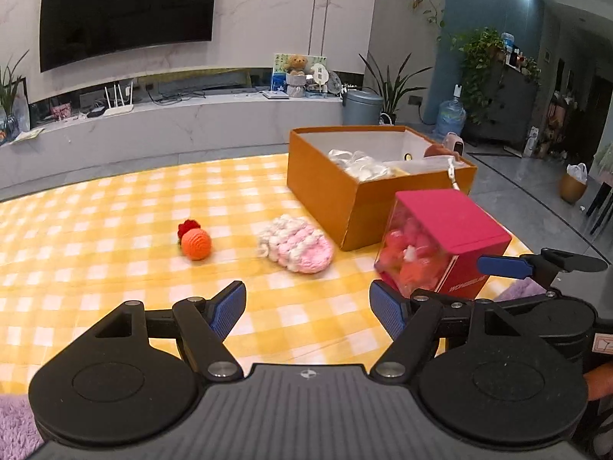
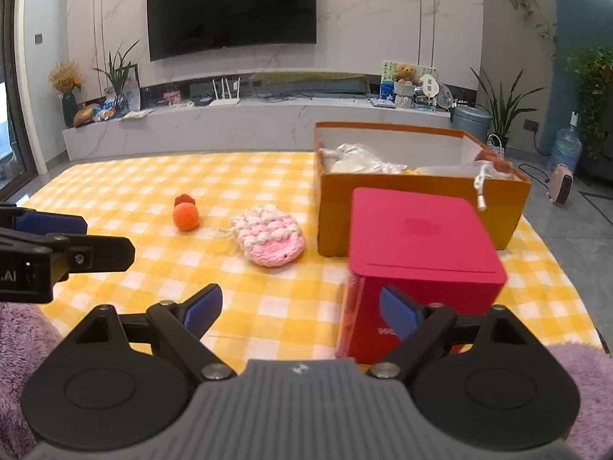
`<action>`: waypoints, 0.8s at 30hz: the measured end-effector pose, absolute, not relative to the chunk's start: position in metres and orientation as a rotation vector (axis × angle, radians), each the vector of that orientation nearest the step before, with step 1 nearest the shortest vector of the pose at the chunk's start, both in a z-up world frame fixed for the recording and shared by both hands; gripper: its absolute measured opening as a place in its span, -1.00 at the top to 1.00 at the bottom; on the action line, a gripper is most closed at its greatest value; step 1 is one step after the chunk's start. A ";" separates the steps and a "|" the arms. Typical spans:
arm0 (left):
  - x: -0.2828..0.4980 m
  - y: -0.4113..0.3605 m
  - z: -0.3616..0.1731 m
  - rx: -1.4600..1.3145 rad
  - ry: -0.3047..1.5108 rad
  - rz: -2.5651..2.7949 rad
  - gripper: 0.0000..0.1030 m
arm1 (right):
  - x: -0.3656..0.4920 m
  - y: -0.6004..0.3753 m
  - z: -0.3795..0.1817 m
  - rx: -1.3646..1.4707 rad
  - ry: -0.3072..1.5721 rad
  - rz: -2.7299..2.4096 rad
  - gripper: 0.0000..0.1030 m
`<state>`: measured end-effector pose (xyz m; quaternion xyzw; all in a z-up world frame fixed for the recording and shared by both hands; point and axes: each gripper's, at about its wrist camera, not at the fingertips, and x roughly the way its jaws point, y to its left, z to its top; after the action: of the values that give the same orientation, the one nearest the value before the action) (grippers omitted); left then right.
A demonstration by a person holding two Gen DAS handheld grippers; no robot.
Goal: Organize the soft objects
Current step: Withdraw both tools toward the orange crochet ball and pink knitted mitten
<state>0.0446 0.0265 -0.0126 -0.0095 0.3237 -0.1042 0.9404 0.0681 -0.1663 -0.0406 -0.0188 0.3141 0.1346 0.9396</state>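
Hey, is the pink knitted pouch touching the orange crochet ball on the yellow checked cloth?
Apart. The left wrist view shows the pink knitted pouch and orange crochet ball separated by a clear stretch of checked cloth.

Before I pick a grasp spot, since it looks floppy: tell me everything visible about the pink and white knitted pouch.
The pink and white knitted pouch is chunky, bobbly yarn, whiter at its far end, pinker at its rounded near end. It lies flat and slack on the yellow checked cloth, between the orange crochet ball and the orange box, touching neither. No gripper touches it.
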 end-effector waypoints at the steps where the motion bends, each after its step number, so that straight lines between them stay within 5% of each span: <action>1: 0.045 0.030 -0.015 -0.027 0.664 -0.211 -0.67 | 0.069 -0.164 -0.042 -0.038 0.645 0.277 -0.71; 24: 0.102 0.097 -0.040 -0.134 0.717 -0.108 -0.65 | 0.150 -0.097 -0.065 -0.137 0.626 0.410 -0.71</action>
<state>0.1021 0.0971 -0.0402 -0.0653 0.3503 -0.0527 0.9329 0.1503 -0.0965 -0.0650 -0.0669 0.3053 0.2001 0.9286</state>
